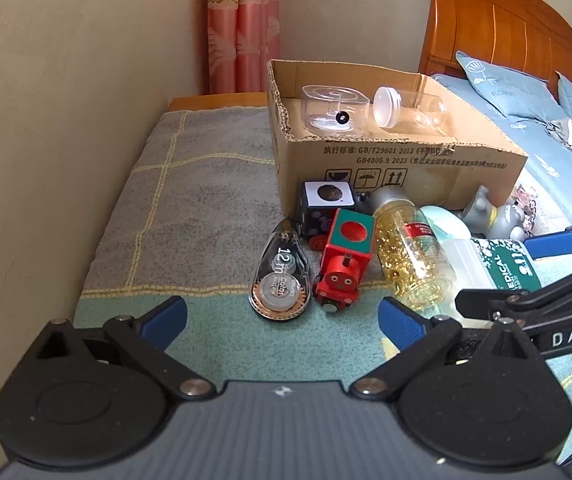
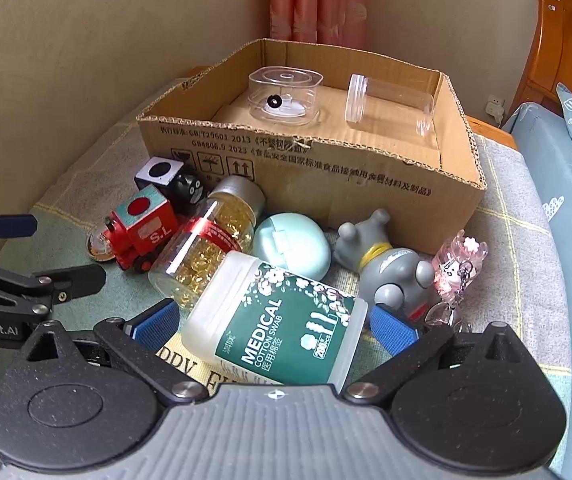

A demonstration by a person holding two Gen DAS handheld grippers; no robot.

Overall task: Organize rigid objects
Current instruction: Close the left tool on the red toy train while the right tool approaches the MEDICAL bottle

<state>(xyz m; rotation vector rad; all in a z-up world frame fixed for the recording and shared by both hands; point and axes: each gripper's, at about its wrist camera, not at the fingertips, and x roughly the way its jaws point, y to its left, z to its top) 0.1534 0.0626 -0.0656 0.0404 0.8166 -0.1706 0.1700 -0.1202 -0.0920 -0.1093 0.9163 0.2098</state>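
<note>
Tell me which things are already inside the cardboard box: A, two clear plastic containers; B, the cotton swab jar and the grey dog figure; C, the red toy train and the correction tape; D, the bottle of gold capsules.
A: only a squarish clear container and a clear jar lying on its side sit in the cardboard box; everything else lies outside, in front of it.

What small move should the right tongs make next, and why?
Probably close on the cotton swab jar. It lies on its side between the open right tongs, with a blue pad on each side, and the cardboard box behind holds only two clear containers, so room remains.
</note>
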